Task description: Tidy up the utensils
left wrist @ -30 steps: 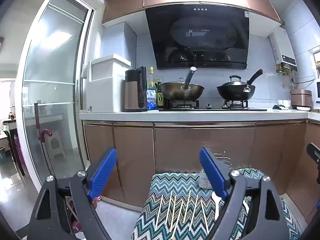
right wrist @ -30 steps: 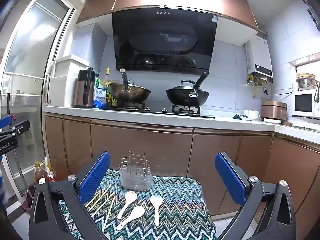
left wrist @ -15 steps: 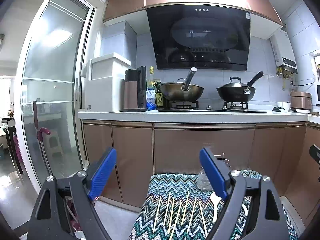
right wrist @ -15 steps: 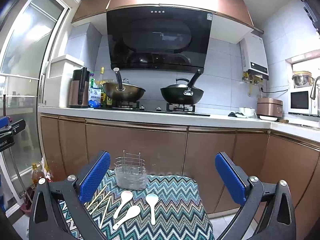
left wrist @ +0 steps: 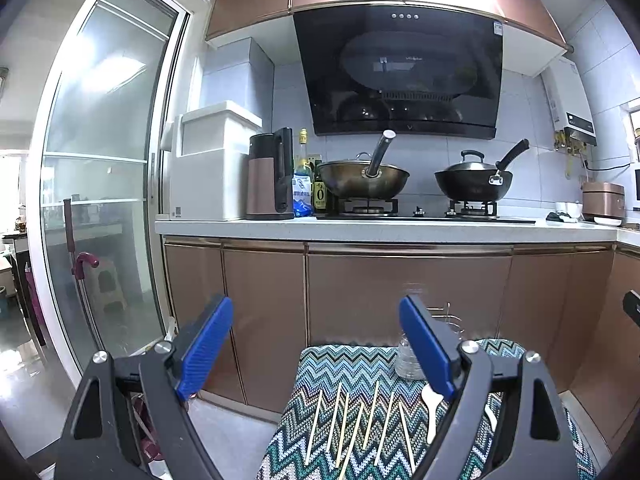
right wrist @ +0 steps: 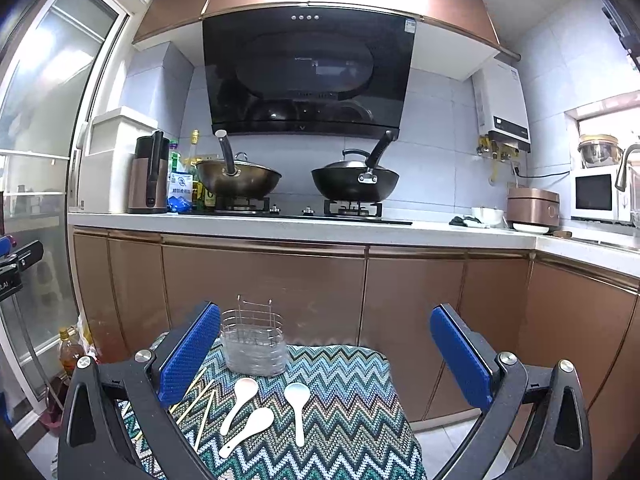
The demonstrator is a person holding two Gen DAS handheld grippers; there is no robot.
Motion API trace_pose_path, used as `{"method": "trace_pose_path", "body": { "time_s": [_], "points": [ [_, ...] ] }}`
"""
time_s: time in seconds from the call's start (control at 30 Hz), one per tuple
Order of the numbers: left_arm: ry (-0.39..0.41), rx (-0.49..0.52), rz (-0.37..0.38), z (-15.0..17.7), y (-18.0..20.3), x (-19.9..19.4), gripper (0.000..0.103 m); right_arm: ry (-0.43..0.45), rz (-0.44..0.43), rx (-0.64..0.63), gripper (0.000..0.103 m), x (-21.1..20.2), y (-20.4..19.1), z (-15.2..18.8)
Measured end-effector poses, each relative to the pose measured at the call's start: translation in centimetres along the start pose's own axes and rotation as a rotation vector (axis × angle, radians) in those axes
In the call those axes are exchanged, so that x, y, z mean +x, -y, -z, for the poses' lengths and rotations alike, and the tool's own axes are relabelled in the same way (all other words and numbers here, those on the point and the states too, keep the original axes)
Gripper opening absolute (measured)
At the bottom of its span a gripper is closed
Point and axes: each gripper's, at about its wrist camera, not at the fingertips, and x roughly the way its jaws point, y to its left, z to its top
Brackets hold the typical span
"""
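A small table under a zigzag cloth [right wrist: 352, 412] carries the utensils. Three white spoons [right wrist: 296, 400] lie near its middle, and several pale wooden chopsticks [left wrist: 360, 420] lie side by side on its left part. A wire utensil holder [right wrist: 253, 344] stands upright at the table's far edge, partly hidden behind a blue finger in the left wrist view. My left gripper [left wrist: 316, 344] hovers open above the table's left edge. My right gripper [right wrist: 326, 356] is open too, raised above the spoons. Neither holds anything.
Brown cabinet fronts [right wrist: 264, 292] rise just behind the table, under a white counter [left wrist: 384, 228] with two woks [right wrist: 354, 184] and a kettle [left wrist: 270, 176]. A glass sliding door [left wrist: 96, 200] stands to the left. An oil bottle [right wrist: 68, 350] sits on the floor.
Both grippers have drifted slightly, so the table sits a little lower and more to the left in each view. The jaws stay open and the utensils have not moved.
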Motion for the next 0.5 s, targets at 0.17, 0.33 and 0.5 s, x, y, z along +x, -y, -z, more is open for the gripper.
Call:
{"method": "trace_pose_path", "body": {
  "time_s": [0.17,0.33,0.5],
  "points": [
    [-0.003,-0.014,0.000,0.01,-0.25,0.29,0.085,0.002,0.010,-0.001,0.103,0.04,0.31,-0.02],
    [-0.006,-0.005,-0.002,0.14,-0.39,0.45,0.085,0.003,0.019,-0.008,0.103,0.02,0.36,0.18],
    [-0.005,0.001,-0.009,0.26,-0.41,0.57,0.085,0.003,0.026,-0.017,0.103,-0.06,0.36,0.37]
  ]
}}
